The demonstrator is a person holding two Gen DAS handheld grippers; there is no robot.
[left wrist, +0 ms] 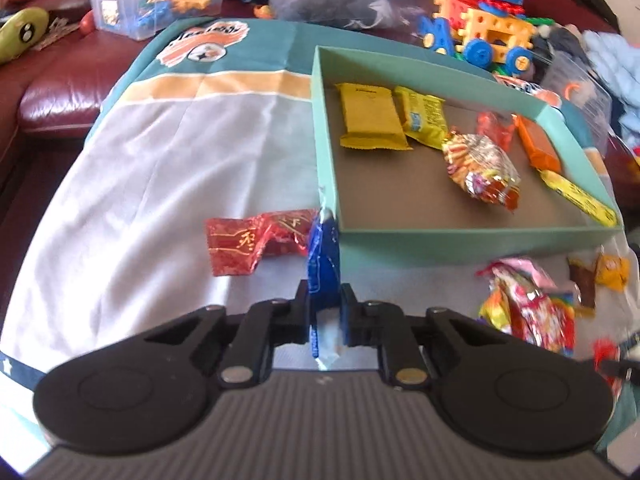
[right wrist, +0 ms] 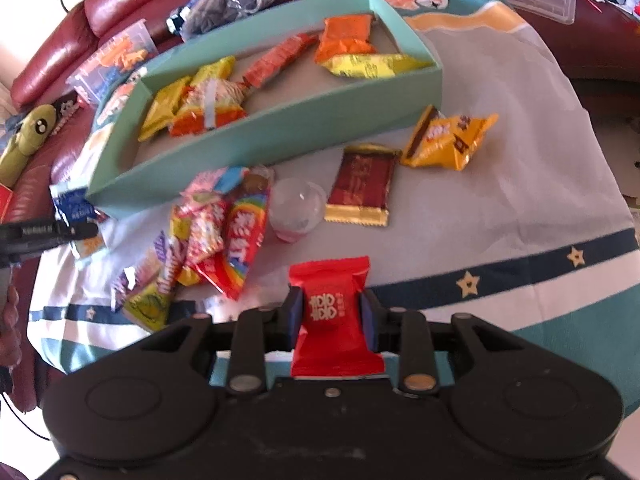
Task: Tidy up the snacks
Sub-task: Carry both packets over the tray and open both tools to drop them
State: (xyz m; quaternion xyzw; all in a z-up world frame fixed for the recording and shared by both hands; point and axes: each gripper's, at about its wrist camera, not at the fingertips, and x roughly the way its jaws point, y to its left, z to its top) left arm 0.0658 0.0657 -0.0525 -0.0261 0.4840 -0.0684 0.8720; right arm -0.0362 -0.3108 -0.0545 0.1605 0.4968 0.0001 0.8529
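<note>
A teal box on the cloth holds several snack packets, yellow, orange and a mixed candy bag. My left gripper is shut on a blue snack packet, held edge-on at the box's near left corner; this packet also shows in the right wrist view. My right gripper is shut on a red candy packet above the cloth, in front of the box. A red foil packet lies left of the blue one.
Loose snacks lie in front of the box: a colourful pile, a clear jelly cup, a dark red bar, a yellow packet. Toys and a clear bin sit on the red sofa behind.
</note>
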